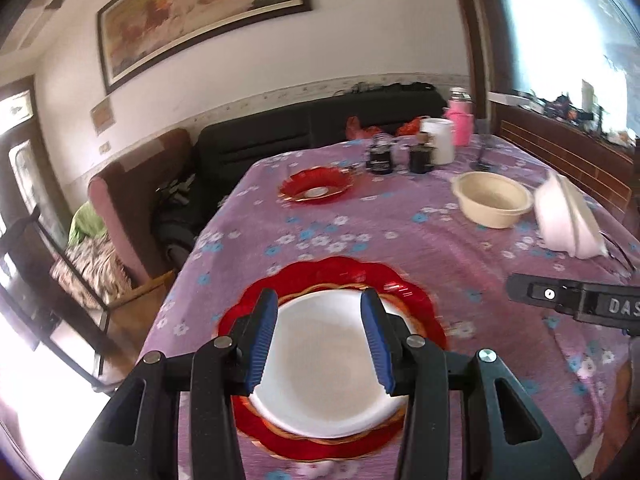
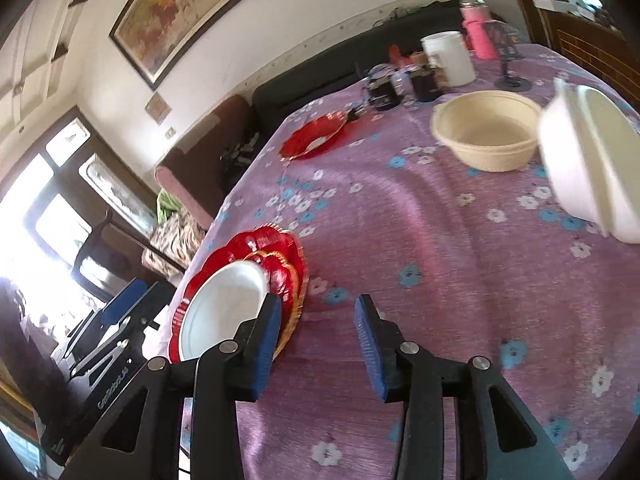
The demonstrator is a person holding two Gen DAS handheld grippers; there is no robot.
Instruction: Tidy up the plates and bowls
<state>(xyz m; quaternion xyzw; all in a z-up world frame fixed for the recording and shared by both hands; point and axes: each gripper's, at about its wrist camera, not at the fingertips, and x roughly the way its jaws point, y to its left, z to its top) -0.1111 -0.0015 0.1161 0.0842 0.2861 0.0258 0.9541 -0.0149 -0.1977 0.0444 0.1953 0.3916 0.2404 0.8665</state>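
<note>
A white plate (image 1: 320, 364) lies on a stack of red scalloped plates (image 1: 332, 272) near the table's front left edge. My left gripper (image 1: 319, 294) hovers over the white plate, open, with nothing gripped. My right gripper (image 2: 317, 300) is open over bare tablecloth, just right of that stack of red scalloped plates (image 2: 280, 256) and its white plate (image 2: 224, 308). A small red plate (image 1: 316, 186) sits farther back. A cream bowl (image 2: 486, 132) stands at the right, and beside it tilted white bowls (image 2: 592, 172) are nested together.
A purple flowered cloth covers the table (image 1: 400, 232). At the far end stand dark jars (image 1: 380, 156), a white mug (image 1: 440, 140) and a pink bottle (image 1: 460, 120). Past the left edge are a black sofa (image 1: 300, 128) and a brown armchair (image 1: 132, 184).
</note>
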